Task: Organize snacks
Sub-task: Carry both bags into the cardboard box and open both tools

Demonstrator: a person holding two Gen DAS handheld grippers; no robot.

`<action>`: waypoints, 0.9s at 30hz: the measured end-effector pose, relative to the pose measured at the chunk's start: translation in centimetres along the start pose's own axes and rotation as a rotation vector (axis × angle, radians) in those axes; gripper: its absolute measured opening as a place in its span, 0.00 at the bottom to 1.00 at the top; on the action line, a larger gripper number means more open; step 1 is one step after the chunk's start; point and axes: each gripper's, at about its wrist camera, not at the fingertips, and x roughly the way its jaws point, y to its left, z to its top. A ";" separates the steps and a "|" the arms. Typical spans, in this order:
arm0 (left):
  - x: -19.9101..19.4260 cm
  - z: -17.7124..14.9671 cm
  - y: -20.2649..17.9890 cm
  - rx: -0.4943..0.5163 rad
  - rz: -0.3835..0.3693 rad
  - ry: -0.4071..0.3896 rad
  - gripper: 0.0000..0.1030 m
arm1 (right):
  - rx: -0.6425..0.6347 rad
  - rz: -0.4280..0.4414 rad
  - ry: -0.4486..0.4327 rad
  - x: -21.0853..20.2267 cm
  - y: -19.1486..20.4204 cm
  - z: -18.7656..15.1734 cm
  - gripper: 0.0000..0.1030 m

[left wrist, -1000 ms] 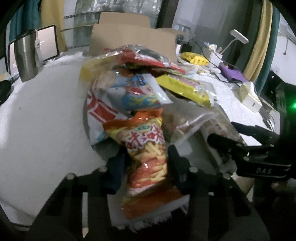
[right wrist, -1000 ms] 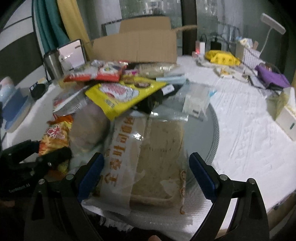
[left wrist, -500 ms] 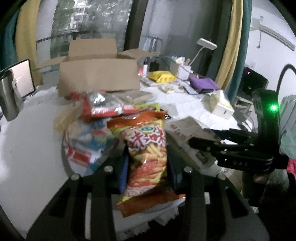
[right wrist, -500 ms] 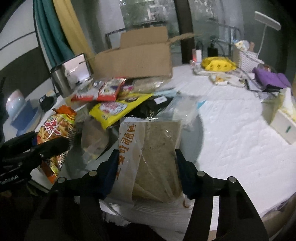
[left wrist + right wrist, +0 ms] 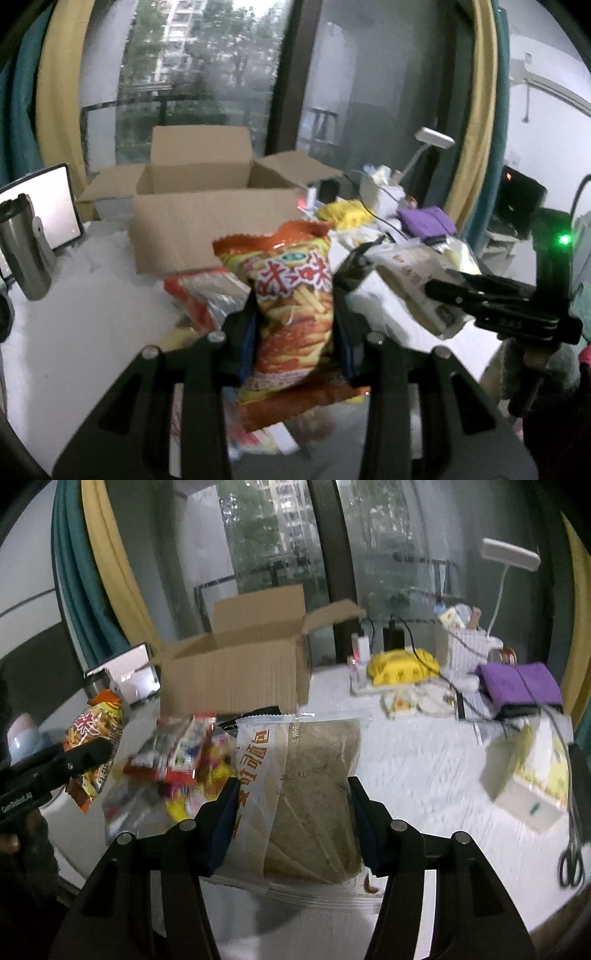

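Note:
My left gripper (image 5: 293, 306) is shut on an orange bag of fry-shaped snacks (image 5: 291, 295) and holds it raised above the table. My right gripper (image 5: 291, 794) is shut on a clear bag of whole wheat bread (image 5: 314, 786), also raised. An open cardboard box (image 5: 207, 210) stands behind on the white table; it also shows in the right wrist view (image 5: 236, 668). A pile of snack packets (image 5: 177, 760) lies in front of the box. The right gripper with the bread shows at the right of the left wrist view (image 5: 480, 299).
A steel mug (image 5: 22, 247) and a small screen (image 5: 48, 214) stand at the left. A yellow packet (image 5: 402, 666), a purple cloth (image 5: 517, 683), a white basket (image 5: 469, 646), a desk lamp (image 5: 509, 554) and a tissue box (image 5: 532, 782) crowd the right side. Scissors (image 5: 572, 860) lie at the right edge.
Both grippers have lifted their bags up off the pile and tilted upward toward the box. The right gripper closed on the bread bag during the last second.

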 end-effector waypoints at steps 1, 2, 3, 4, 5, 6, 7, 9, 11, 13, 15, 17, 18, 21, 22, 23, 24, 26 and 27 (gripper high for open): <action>0.2 0.5 0.4 -0.008 0.004 -0.006 0.36 | -0.002 0.001 -0.008 0.2 -0.1 0.7 0.58; 0.5 1.1 1.0 -0.015 0.014 -0.012 0.36 | -0.005 0.003 -0.017 0.5 -0.2 1.5 0.58; 0.7 1.5 1.3 -0.018 0.024 -0.017 0.36 | -0.008 0.005 -0.023 0.7 -0.3 2.0 0.58; 1.0 2.2 1.8 -0.019 0.036 -0.022 0.36 | -0.012 0.008 -0.030 1.0 -0.3 2.7 0.58; 1.4 2.7 2.3 -0.020 0.047 -0.025 0.36 | -0.018 0.011 -0.035 1.4 -0.2 3.5 0.58; 1.7 3.3 3.0 -0.025 0.057 -0.024 0.36 | -0.023 0.015 -0.040 1.7 -0.1 4.1 0.58; 2.1 3.6 3.3 -0.028 0.062 -0.025 0.36 | -0.028 0.020 -0.045 2.1 -0.1 4.8 0.58; 2.7 4.5 4.2 -0.034 0.077 -0.028 0.36 | -0.041 0.032 -0.053 2.9 0.1 6.1 0.58; 3.4 5.4 5.2 -0.037 0.089 -0.034 0.36 | -0.055 0.043 -0.060 3.7 0.4 7.5 0.58; 3.9 6.3 6.2 -0.034 0.103 -0.041 0.36 | -0.066 0.058 -0.063 4.5 0.7 8.7 0.58; 4.6 7.1 7.2 -0.036 0.113 -0.045 0.36 | -0.086 0.065 -0.065 5.5 1.1 9.9 0.58; 5.6 8.0 8.5 -0.051 0.117 -0.043 0.36 | -0.107 0.071 -0.071 6.4 1.6 11.1 0.58; 6.2 8.5 9.1 -0.057 0.117 -0.041 0.36 | -0.114 0.076 -0.074 7.0 1.8 11.7 0.58; 7.8 9.7 10.6 -0.060 0.126 -0.042 0.36 | -0.122 0.096 -0.086 8.4 2.3 13.1 0.58; 8.2 9.9 10.8 -0.058 0.124 -0.042 0.36 | -0.124 0.100 -0.089 8.9 2.5 13.6 0.58; 8.8 10.3 11.3 -0.056 0.125 -0.041 0.36 | -0.129 0.103 -0.093 9.5 2.7 14.1 0.58; 9.2 10.6 11.5 -0.054 0.125 -0.040 0.36 | -0.133 0.105 -0.092 10.1 2.8 14.6 0.58; 10.5 11.3 12.4 -0.045 0.122 -0.035 0.36 | -0.144 0.105 -0.085 11.7 3.1 15.5 0.58; 11.2 11.6 12.8 -0.043 0.125 -0.031 0.36 | -0.148 0.107 -0.083 12.4 3.2 15.8 0.58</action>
